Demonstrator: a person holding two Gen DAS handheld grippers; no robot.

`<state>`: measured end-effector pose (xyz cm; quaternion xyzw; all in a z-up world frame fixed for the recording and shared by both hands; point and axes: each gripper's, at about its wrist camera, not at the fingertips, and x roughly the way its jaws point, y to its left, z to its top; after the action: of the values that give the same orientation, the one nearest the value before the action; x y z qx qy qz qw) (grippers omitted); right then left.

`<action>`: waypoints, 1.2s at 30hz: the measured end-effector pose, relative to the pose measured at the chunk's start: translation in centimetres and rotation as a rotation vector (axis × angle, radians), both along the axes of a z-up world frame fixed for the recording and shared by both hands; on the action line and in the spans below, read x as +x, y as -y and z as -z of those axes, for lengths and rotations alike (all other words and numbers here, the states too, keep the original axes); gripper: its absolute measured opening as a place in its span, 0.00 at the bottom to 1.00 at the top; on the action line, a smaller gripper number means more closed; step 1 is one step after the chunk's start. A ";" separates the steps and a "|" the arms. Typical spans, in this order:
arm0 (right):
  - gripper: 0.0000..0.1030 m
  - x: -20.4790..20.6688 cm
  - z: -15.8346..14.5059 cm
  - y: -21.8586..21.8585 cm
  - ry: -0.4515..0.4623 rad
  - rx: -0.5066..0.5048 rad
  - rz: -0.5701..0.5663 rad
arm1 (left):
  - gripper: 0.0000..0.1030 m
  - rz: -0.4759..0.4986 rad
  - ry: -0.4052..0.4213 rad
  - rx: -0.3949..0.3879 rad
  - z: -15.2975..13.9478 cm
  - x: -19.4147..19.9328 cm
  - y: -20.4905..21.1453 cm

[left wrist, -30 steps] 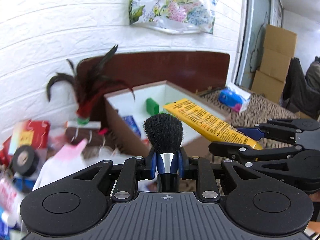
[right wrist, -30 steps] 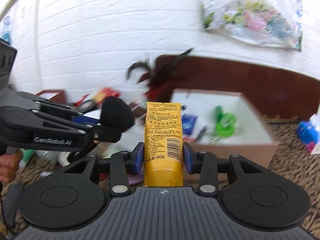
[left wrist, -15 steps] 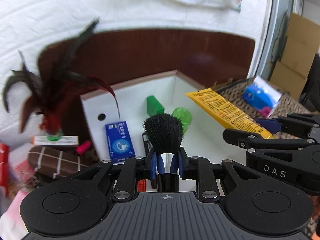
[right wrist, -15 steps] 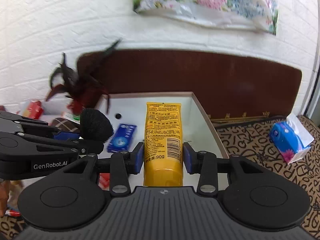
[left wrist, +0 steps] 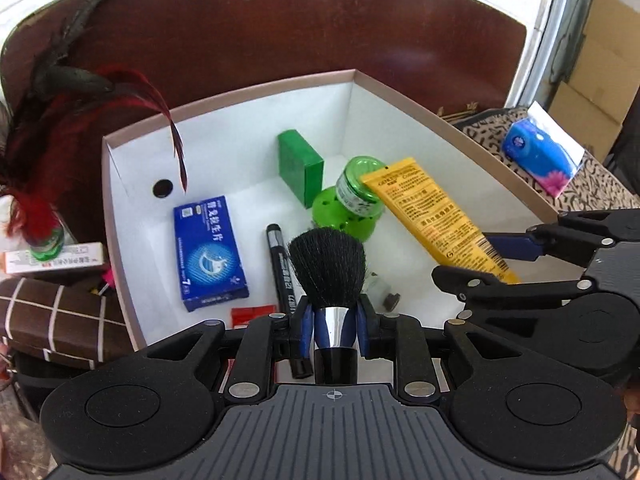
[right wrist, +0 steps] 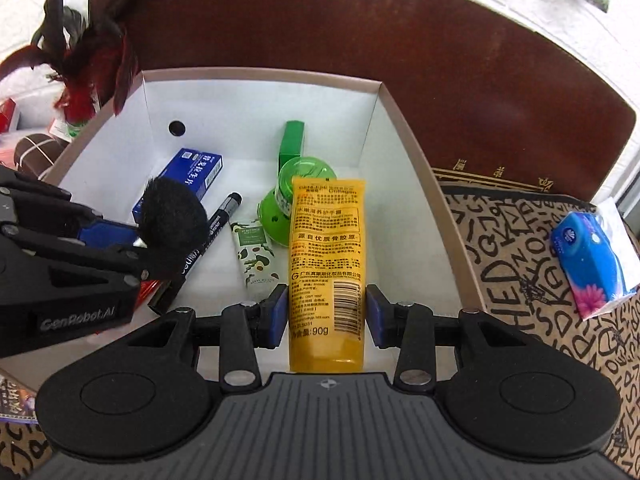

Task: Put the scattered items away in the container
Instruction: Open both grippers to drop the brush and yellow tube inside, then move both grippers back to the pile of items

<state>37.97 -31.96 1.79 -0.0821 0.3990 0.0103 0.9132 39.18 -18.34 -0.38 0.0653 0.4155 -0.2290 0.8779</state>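
Observation:
My left gripper (left wrist: 332,322) is shut on a black bristle brush (left wrist: 327,272) by its silver ferrule, held over the white-lined cardboard box (left wrist: 420,100). My right gripper (right wrist: 327,312) holds a yellow tube (right wrist: 326,256) over the same box (right wrist: 404,112); its jaws look slightly parted beside the tube. In the box lie a blue packet (left wrist: 208,252), a black marker (left wrist: 282,264), a green block (left wrist: 301,166), a green jar (left wrist: 356,190) and a small white tube (right wrist: 254,258). The left gripper with the brush shows at the left of the right wrist view (right wrist: 132,236).
Left of the box are a red and black feather toy (left wrist: 60,96), a small white carton (left wrist: 52,262) and a brown checked pouch (left wrist: 52,320). A blue tissue pack (right wrist: 590,260) lies on the patterned cloth (right wrist: 508,264) at the right. A dark brown headboard (right wrist: 360,28) stands behind.
Both grippers have moved forward and tilted down over the box, so I now look into it from above. The right jaws appear to have loosened around the yellow tube.

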 end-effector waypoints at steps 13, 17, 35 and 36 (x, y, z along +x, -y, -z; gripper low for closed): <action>0.93 -3.5 -2.8 0.8 0.126 -0.058 0.030 | 1.00 -0.078 0.117 -0.080 -2.5 -2.8 -2.4; 0.96 -4.5 -3.4 0.6 0.128 -0.059 0.023 | 1.00 -0.081 0.107 -0.066 -3.2 -4.0 -2.7; 0.97 -11.5 -7.7 -4.4 0.204 -0.107 -0.024 | 1.00 -0.076 0.224 -0.102 -7.8 -13.1 -7.7; 0.97 -12.2 -7.9 -4.8 0.210 -0.104 -0.024 | 1.00 -0.074 0.229 -0.108 -7.9 -13.7 -8.2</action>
<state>25.80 -27.18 9.73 -0.1347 0.3002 -0.0080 0.9443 25.45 -10.17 7.55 0.0283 0.3016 -0.2095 0.9297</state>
